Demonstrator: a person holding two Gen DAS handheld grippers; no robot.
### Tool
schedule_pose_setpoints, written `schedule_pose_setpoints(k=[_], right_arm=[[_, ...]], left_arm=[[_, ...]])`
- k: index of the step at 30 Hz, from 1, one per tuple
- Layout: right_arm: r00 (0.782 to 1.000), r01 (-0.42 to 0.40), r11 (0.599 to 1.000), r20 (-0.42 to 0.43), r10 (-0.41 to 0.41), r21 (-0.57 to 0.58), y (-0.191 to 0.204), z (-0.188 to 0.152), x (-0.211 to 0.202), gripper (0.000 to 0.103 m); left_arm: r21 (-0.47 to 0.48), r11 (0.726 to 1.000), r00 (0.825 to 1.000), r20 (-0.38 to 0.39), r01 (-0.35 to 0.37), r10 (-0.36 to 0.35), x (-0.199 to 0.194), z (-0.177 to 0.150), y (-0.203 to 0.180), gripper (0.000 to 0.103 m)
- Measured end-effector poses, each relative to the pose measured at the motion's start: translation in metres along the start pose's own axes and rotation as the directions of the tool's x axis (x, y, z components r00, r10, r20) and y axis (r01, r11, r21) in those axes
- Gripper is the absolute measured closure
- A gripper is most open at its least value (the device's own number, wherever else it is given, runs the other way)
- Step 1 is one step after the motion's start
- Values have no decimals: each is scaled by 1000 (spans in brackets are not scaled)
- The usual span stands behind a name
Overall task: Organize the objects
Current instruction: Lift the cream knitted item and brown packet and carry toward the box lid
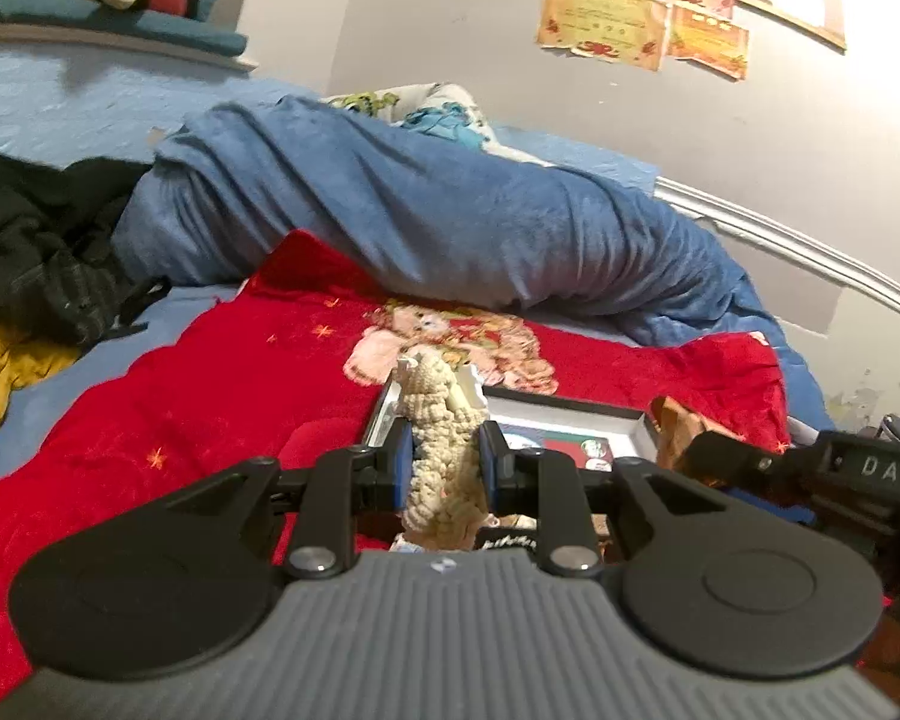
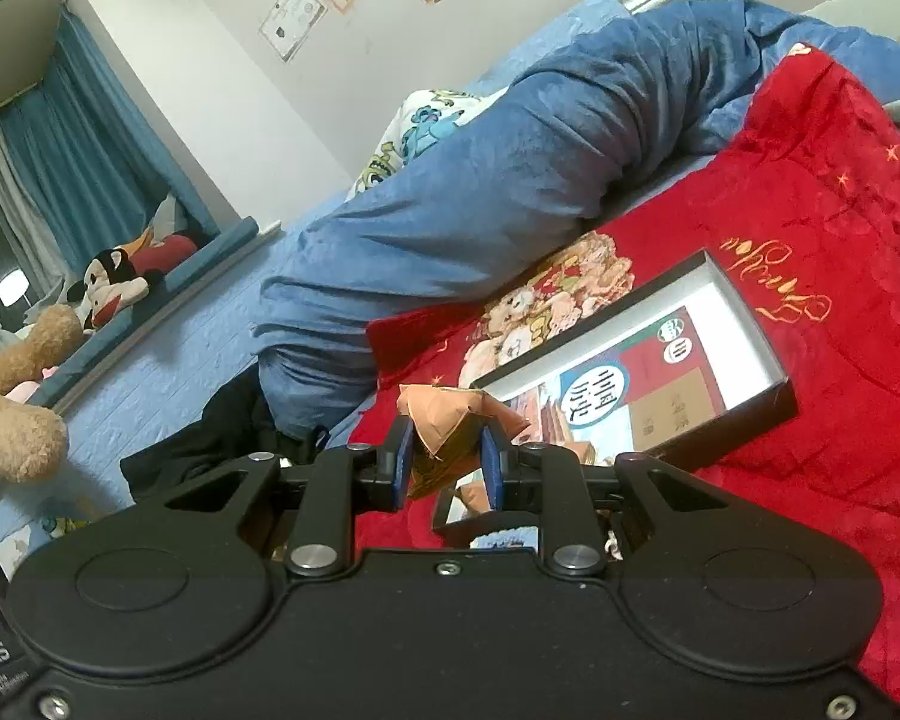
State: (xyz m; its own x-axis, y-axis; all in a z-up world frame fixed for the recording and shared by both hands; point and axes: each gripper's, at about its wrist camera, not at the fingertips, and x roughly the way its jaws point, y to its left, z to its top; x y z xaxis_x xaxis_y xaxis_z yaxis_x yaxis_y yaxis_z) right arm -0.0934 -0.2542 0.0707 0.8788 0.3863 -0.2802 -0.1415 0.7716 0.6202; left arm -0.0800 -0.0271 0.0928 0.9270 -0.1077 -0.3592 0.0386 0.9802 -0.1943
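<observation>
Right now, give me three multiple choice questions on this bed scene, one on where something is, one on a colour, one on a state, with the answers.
1. Where does the open box rest?
A. on the red blanket
B. on the window ledge
C. on the floor

2. What colour is the rolled-up duvet?
A. green
B. blue
C. white

3. What is the left gripper doing?
A. hanging open with nothing in it
B. shut on a cream knitted item
C. shut on a book

Answers: 1 A, red fabric surrounds the box. 2 B, its folds are blue in both views. 3 B, the knit sits clamped between the pads.
</observation>
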Motion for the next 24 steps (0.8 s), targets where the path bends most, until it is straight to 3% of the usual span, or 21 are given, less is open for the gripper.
schedule_pose_setpoints(k=[10, 14, 24], right_arm=[[1000, -6, 1000, 28, 6, -3, 0, 15, 14, 80], [997, 48, 994, 57, -42, -94, 8, 22, 23, 80], [995, 71, 991, 73, -63, -115, 1, 39, 45, 80]], left_arm=[[-10, 996, 995, 59, 84, -83, 8, 18, -2, 76], [-60, 992, 993, 55, 111, -108, 20, 26, 5, 76], [-41, 992, 992, 52, 117, -115, 56, 48, 6, 76]])
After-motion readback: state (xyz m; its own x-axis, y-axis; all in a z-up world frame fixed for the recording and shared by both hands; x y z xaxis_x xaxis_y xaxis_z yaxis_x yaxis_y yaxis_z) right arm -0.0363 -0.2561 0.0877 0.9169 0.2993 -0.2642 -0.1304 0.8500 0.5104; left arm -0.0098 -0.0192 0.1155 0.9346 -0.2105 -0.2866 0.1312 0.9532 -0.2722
